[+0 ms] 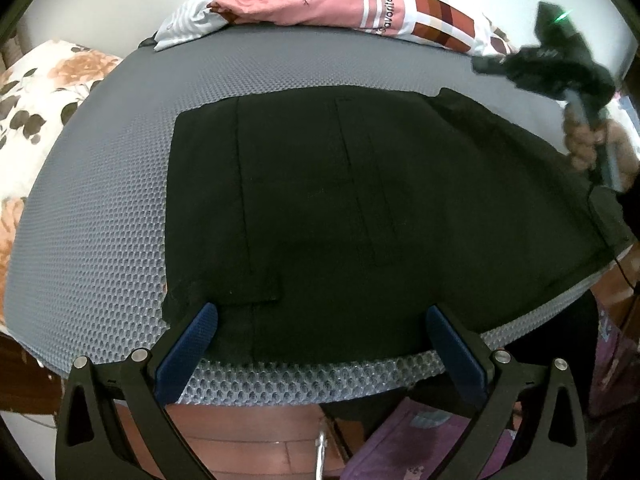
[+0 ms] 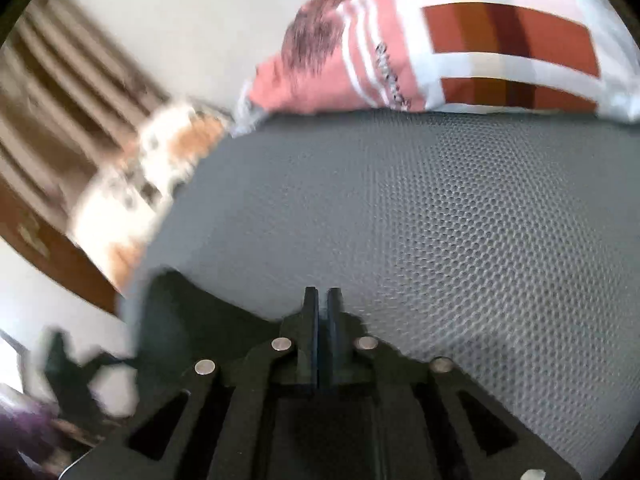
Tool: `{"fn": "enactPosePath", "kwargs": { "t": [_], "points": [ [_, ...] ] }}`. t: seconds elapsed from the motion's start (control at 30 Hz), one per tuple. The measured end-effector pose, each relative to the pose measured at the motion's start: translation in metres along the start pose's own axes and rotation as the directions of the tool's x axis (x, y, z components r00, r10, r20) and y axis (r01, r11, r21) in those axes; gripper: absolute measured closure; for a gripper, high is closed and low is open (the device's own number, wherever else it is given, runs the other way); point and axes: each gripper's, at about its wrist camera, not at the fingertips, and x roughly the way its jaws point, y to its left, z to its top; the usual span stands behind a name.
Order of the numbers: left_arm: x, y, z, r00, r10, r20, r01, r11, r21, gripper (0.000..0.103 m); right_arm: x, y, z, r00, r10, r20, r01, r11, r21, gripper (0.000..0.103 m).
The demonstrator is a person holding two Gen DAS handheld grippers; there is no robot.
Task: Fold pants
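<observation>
Black pants (image 1: pixel 360 208) lie flat and folded on a grey mesh mat (image 1: pixel 100 220). My left gripper (image 1: pixel 320 320) is open at the near edge of the mat, its blue-padded fingers (image 1: pixel 192 344) straddling the pants' near edge without holding them. My right gripper shows in the left wrist view (image 1: pixel 488 65) raised at the far right, held in a hand. In the blurred right wrist view my right gripper (image 2: pixel 322 300) is shut with nothing visible between its fingers. It hangs above the grey mat (image 2: pixel 440 220), with a bit of the black pants (image 2: pixel 192 312) at lower left.
A pink, white and brown patterned pillow (image 1: pixel 340 0) lies at the far edge of the mat, also in the right wrist view (image 2: pixel 440 48). A floral cloth (image 1: pixel 36 92) lies at left. Wooden floor (image 1: pixel 260 440) and purple fabric (image 1: pixel 400 440) are below the near edge.
</observation>
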Motion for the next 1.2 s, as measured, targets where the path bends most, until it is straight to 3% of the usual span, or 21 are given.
{"fn": "enactPosePath", "kwargs": {
  "t": [0.1,0.17,0.27,0.3,0.37,0.4,0.47,0.53,0.63,0.73,0.83,1.03,1.2],
  "points": [
    [0.001,-0.002,-0.001,1.000,0.013,-0.001,-0.013,1.000,0.018,0.000,0.006,0.018,-0.008,0.996,0.079,-0.038,-0.079,0.997,-0.010,0.094],
    [0.001,-0.002,-0.002,1.000,0.009,0.001,-0.009,1.000,0.018,0.000,0.027,0.026,-0.022,0.988,0.076,-0.137,-0.078,0.997,-0.007,0.080],
    [0.001,-0.001,-0.002,1.000,0.013,0.002,-0.013,1.000,0.026,0.000,0.045,0.031,-0.047,0.958,0.106,-0.266,-0.101,0.994,0.032,0.069],
    [0.001,-0.002,-0.002,1.000,0.019,0.002,-0.019,0.999,0.037,0.000,0.040,0.034,-0.060,0.951,0.133,-0.280,-0.126,0.991,0.044,0.067],
    [0.002,-0.005,-0.002,0.999,0.033,-0.001,-0.033,0.998,0.052,0.000,0.030,0.039,-0.080,0.923,0.197,-0.332,-0.183,0.980,0.073,0.051],
    [0.003,-0.005,-0.001,0.999,0.036,-0.001,-0.035,0.998,0.053,0.000,0.021,0.039,-0.094,0.908,0.226,-0.352,-0.207,0.974,0.091,0.049],
    [0.003,-0.005,0.000,0.999,0.032,-0.004,-0.032,0.998,0.051,0.000,-0.004,0.039,-0.116,0.916,0.239,-0.323,-0.215,0.971,0.109,0.049],
    [0.000,-0.004,0.003,1.000,0.026,-0.011,-0.026,0.999,0.029,0.000,-0.048,0.034,-0.139,0.957,0.171,-0.234,-0.157,0.984,0.078,0.049],
    [-0.012,-0.004,0.009,1.000,-0.018,0.019,0.018,1.000,-0.017,0.000,-0.087,0.045,-0.166,0.991,-0.011,-0.130,0.005,0.999,-0.041,0.049],
    [-0.023,-0.013,0.016,0.998,-0.037,0.046,0.038,0.999,-0.019,0.000,-0.096,0.077,-0.202,0.977,-0.204,-0.060,0.185,0.955,-0.230,0.055],
    [-0.029,-0.029,0.023,0.998,-0.030,0.055,0.030,1.000,-0.006,0.000,-0.085,0.088,-0.224,0.959,-0.281,-0.031,0.259,0.916,-0.308,0.068],
    [-0.040,-0.042,0.031,0.986,-0.111,0.126,0.123,0.988,-0.092,0.000,-0.080,0.069,-0.225,0.948,-0.317,-0.025,0.299,0.915,-0.272,0.070],
    [-0.027,-0.040,0.031,0.983,-0.139,0.123,0.154,0.981,-0.121,0.000,-0.068,0.079,-0.230,0.940,-0.336,-0.062,0.295,0.889,-0.350,0.070]
  ]
}}
